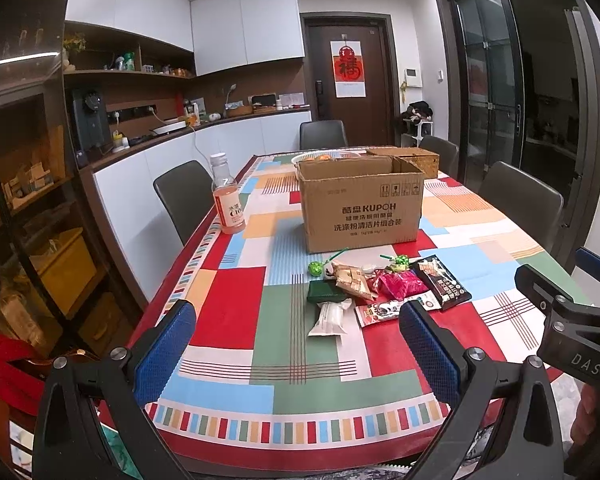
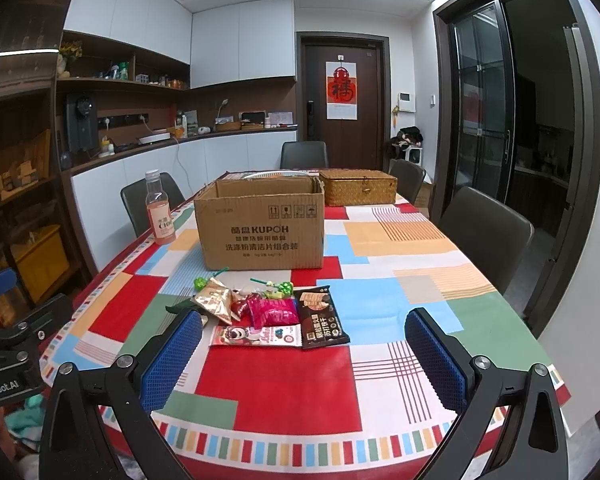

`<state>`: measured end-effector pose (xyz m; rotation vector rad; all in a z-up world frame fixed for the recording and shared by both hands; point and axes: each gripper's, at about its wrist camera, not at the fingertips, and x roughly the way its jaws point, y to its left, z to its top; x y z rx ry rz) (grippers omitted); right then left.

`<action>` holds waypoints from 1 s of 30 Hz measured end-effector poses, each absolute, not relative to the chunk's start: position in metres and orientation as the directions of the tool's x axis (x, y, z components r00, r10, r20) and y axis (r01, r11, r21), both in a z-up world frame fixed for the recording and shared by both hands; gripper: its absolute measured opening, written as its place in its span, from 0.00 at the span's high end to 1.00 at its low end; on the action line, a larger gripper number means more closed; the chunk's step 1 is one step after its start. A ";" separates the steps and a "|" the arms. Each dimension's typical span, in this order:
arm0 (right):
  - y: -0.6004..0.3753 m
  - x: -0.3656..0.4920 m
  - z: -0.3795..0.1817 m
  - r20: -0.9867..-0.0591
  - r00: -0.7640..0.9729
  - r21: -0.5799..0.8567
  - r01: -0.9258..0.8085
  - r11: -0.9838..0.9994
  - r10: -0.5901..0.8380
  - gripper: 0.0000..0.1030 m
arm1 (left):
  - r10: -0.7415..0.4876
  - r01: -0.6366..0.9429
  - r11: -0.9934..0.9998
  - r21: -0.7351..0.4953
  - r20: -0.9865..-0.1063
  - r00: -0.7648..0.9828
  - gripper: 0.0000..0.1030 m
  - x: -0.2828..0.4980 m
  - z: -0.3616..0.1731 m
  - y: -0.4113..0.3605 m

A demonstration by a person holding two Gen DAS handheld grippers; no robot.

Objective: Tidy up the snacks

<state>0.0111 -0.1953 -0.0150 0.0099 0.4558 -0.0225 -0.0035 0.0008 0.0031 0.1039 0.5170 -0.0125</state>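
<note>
Both the left tongs (image 1: pixel 296 354) and the right tongs (image 2: pixel 304 354) hung wide apart and empty above the near edge of the patchwork-clothed counter (image 2: pixel 284 392). The heap of small snack packets (image 2: pixel 268 312) lay just ahead, overlapping one another, so a pinch could have lifted two at once or skidded the slick black biscuit pouch (image 2: pixel 322 318) aside. The green-wrapped lollipops (image 2: pixel 202 282) might have rolled. Behind them the open brown cardboard box (image 2: pixel 262 240) stood near; the pink drink bottle (image 2: pixel 161 212) at its left seemed easy to topple. A woven lidded basket (image 2: pixel 358 188) sat farther back.
</note>
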 end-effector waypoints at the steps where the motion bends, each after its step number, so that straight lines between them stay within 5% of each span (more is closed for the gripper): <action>1: -0.195 0.011 -0.015 -0.441 0.897 0.005 0.024 1.000 -0.019 0.00 | 0.013 0.039 0.995 0.095 -0.494 0.869 0.00 -0.003 0.003 0.001; 30: -0.193 0.011 -0.019 -0.447 0.894 0.002 0.008 1.000 -0.006 0.00 | 0.012 0.040 0.995 0.092 -0.499 0.867 0.00 -0.003 0.003 0.001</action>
